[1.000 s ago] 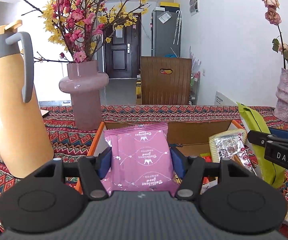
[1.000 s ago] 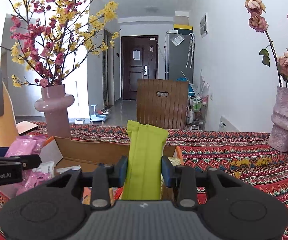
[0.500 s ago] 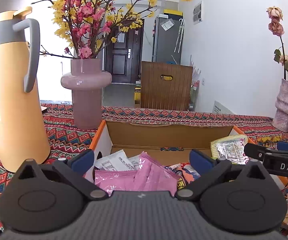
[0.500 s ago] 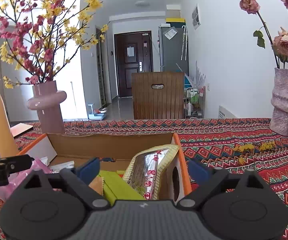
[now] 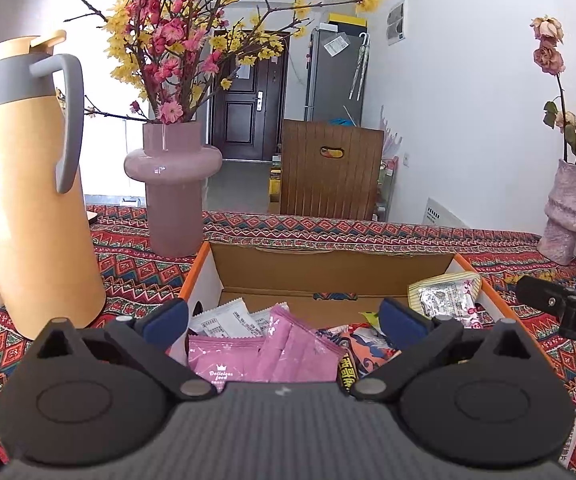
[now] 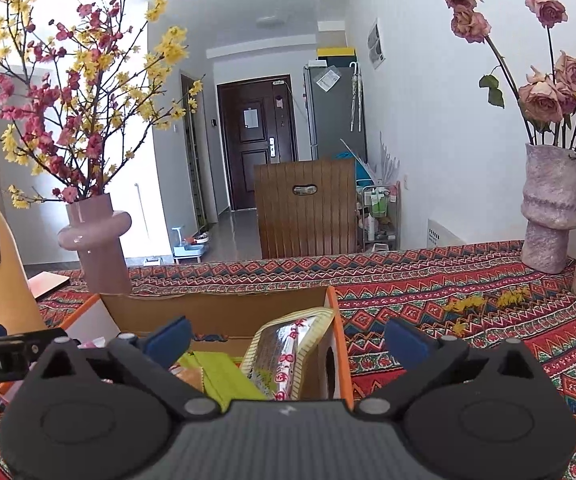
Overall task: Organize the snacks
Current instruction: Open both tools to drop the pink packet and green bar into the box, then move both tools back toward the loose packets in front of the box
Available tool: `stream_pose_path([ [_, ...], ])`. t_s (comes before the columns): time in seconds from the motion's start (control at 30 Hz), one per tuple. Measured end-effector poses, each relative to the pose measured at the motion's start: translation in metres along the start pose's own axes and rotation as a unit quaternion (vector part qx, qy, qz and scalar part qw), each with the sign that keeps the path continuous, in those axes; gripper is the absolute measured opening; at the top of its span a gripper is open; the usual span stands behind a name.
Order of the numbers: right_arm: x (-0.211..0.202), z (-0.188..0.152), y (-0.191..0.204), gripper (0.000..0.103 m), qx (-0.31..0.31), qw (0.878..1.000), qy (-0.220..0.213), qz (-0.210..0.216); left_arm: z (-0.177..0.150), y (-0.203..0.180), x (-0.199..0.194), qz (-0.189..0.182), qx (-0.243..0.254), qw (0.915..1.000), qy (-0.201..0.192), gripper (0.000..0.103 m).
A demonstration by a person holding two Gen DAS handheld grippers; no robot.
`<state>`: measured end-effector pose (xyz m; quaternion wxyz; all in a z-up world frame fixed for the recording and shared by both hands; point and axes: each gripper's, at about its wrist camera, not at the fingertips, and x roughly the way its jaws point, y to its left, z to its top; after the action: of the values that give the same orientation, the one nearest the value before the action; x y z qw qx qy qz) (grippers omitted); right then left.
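Looking forward along both claws, we see an open cardboard box [image 5: 328, 268] with orange edges sitting on a desk [image 6: 448, 280] covered in a red patterned cloth. Our left claw [image 5: 284, 316] stands wide apart with nothing between its blue pads; a second ago it gripped a pink snack packet [image 5: 224, 356], which now lies in the box just below it beside a second pink packet [image 5: 300, 352]. Our right claw [image 6: 288, 336] is also spread wide and empty, its jaws having just been opening; the green snack packet [image 6: 224, 372] it pinched upright earlier now lies flat in the box's right end. A silver and yellow packet [image 6: 288, 352] leans against the right wall of the box. White packets [image 5: 228, 320] sit behind the pink ones, and an orange patterned wrapper [image 5: 368, 344] shows near the middle. Both claw bodies cover the box's near edge, so we cannot count every snack; printing on most packets is too small to read. Each claw's tip is cut off at the other view's edge. Beyond the box we count two vases: a pink vase [image 5: 174, 184] of red and yellow blossoms and a mottled vase [image 6: 550, 208] of dried roses. One yellow jug [image 5: 28, 184] with a grey handle stands at the left.
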<state>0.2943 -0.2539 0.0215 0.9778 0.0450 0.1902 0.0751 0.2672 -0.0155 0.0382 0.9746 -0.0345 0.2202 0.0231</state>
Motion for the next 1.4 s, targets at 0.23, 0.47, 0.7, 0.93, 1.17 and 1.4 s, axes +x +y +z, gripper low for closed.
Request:
stream_pose_path([
  [0.23,-0.034,-0.015,-0.019,0.103,-0.004,1.0,0.017,-0.012,-0.014,-0.013,-0.019,-0.016,0.02,0.999,0.037,0.103],
  [0.47,-0.058,-0.04,-0.034,0.103,-0.012,0.999,0.041,-0.02,-0.039,-0.024,-0.031,-0.031,0.03,0.9953,0.086,0.103],
  [0.7,-0.073,-0.068,-0.049,0.103,-0.017,0.997,0.07,-0.025,-0.068,-0.043,-0.04,-0.056,0.054,0.9878,0.135,0.103],
  [0.93,-0.08,-0.089,-0.059,0.103,-0.02,0.995,0.095,-0.026,-0.096,-0.065,-0.044,-0.072,0.077,0.9781,0.179,0.103],
  [1.17,-0.086,-0.099,-0.067,0.103,-0.02,0.994,0.107,-0.027,-0.111,-0.078,-0.043,-0.075,0.095,0.972,0.202,0.09],
  [1.4,-0.087,-0.104,-0.071,0.103,-0.02,0.993,0.115,-0.028,-0.114,-0.082,-0.046,-0.085,0.104,0.9692,0.207,0.066],
])
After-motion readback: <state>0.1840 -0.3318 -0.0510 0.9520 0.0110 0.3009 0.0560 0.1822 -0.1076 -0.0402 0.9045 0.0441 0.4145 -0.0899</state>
